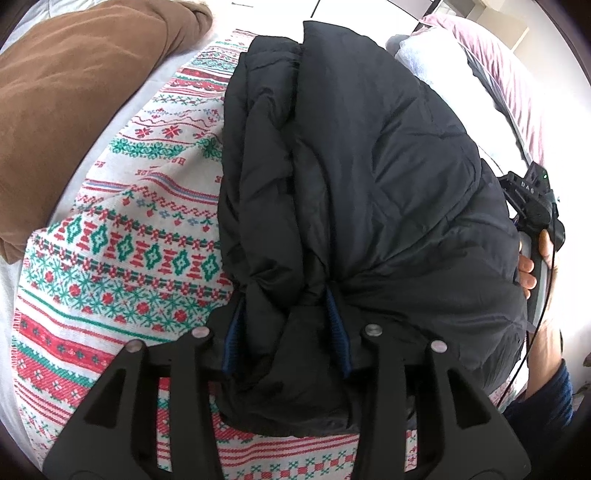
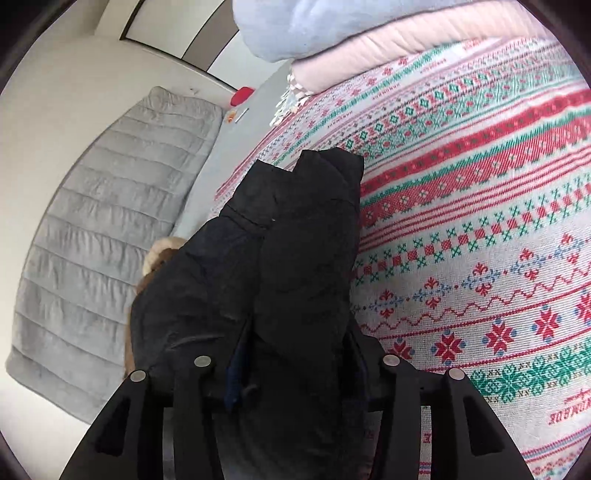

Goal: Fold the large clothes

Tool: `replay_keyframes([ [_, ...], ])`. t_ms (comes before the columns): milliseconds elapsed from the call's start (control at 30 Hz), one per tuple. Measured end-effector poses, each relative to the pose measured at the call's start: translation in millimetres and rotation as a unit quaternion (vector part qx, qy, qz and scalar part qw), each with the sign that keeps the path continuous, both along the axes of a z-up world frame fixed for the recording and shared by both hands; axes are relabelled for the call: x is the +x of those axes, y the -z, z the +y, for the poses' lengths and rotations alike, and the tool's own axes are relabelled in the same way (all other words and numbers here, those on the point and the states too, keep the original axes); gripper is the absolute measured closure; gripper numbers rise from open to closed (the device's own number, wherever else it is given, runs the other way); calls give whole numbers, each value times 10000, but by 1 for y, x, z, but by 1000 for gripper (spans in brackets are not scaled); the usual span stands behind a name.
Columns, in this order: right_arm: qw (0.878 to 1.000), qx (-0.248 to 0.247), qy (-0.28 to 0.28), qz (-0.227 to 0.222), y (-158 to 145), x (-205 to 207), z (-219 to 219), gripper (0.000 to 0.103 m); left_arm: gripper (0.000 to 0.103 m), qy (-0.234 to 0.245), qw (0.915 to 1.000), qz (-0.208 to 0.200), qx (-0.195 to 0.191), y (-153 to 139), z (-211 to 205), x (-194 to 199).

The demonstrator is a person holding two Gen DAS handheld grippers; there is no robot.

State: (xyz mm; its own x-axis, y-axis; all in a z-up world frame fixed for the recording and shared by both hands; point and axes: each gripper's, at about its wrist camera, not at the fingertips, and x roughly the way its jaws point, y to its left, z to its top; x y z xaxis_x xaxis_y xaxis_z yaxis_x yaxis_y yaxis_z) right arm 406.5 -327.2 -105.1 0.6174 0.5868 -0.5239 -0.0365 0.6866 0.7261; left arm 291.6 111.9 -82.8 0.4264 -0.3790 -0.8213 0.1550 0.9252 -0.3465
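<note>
left gripper [image 1: 288, 325]: we have it closed on a bunched edge of the black puffer jacket [image 1: 362, 155], the blue pads pressed into the fabric on either side.
right gripper [image 2: 295, 365]: closed too, with a thick fold of the same jacket [image 2: 280, 251] pinched between its blue-lined fingers.
where the jacket is: on the patterned blanket [image 1: 122, 221] spread over the bed, running from 6 o'clock up to 12 in the left wrist view, doubled lengthwise.
step in hand: we judge we are mid-fold, both ends held and the jacket partly gathered.
next move: we think it calls for carrying the held edge across onto the far half, keeping both ends level so the puffy layers don't slide.
nearby: brown garment [image 1: 74, 92] at 10 o'clock; stacked pink and blue blankets [image 2: 369, 33] at 12.
writing: "das" on the other gripper's body [image 1: 532, 188]; woven lettering on the blanket [image 2: 576, 408] at 4 o'clock, inverted, not readable.
</note>
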Motion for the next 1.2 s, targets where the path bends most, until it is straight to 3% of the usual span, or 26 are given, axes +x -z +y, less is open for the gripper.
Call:
replay_keyframes([
  [200,9997,-204,-107,-40,4,2,10,54,60,49,9999,7,-115,1,7,3],
  [400,9960,-864,-24,-227,-14,-2,29,72,77,113,9998,-160,-69,-6,3,0],
  [567,9926,-1135,139,-403,-28,-11,31,81,83,32,9996,-208,-172,-12,4,1],
  [933,9836,-1455,369,-1002,-59,-43,9,84,87,99,9970,-673,-362,-36,10,-7],
  [1200,9820,-1556,447,-969,-56,-46,3,84,88,84,9964,-731,-432,-42,7,-5],
])
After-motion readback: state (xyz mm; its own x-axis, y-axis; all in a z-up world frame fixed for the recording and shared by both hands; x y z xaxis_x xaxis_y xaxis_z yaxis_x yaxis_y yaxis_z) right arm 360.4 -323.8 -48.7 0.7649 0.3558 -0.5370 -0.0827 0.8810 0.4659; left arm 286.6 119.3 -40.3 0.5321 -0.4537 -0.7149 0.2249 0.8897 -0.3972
